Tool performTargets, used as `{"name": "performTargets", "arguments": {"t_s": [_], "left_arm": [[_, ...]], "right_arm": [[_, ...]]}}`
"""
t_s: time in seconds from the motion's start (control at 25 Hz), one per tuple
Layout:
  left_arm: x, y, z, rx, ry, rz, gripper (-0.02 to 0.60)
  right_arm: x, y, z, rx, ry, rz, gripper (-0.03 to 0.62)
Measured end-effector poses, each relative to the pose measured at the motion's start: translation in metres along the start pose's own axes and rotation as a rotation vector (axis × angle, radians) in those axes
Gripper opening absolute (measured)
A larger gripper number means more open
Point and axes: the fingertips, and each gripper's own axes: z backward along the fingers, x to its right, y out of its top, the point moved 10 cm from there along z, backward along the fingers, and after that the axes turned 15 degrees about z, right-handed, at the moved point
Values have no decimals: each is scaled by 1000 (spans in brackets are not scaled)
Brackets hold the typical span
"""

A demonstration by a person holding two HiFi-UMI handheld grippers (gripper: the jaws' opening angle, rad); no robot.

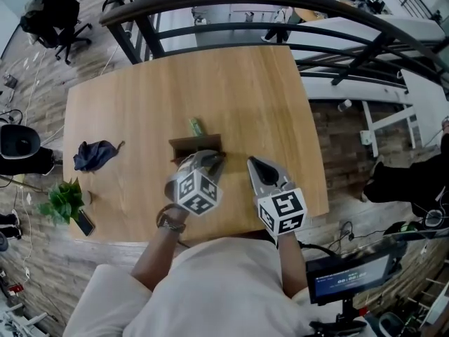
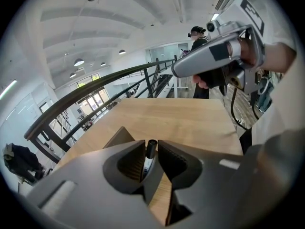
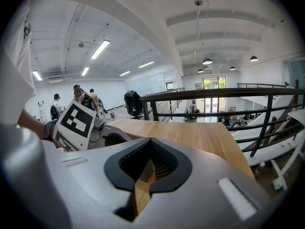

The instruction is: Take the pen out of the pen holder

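Note:
A dark brown pen holder (image 1: 196,144) stands near the middle of the wooden table (image 1: 231,90). In the head view my left gripper (image 1: 215,160) sits at the holder's near right side. In the left gripper view the left gripper (image 2: 151,146) is shut on a pen (image 2: 150,150) with a black cap, which stands upright between the jaws, and a brown edge of the pen holder (image 2: 118,136) shows just behind. My right gripper (image 1: 257,166) hovers to the right of the holder, and in its own view the right gripper (image 3: 149,142) is shut with nothing in it.
A small green object (image 1: 196,126) lies just beyond the holder. A dark blue cloth (image 1: 95,154), a potted plant (image 1: 64,201) and a phone (image 1: 84,222) are on the table's left part. A black railing (image 1: 280,5) curves behind the far edge. A screen (image 1: 351,276) stands at the lower right.

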Motion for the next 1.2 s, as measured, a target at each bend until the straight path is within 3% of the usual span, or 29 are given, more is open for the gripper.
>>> {"name": "performTargets", "arguments": {"t_s": [0.64,1.2], "left_arm": [[-1,-11,-21,-65,-32,-32,101],[-3,-14,-28,-71,-47,-31,99]], "right_arm": [[-3,-9,-11,-37,21,-15,3],[-1,-13,-16,-60,30,-15,3]]}}
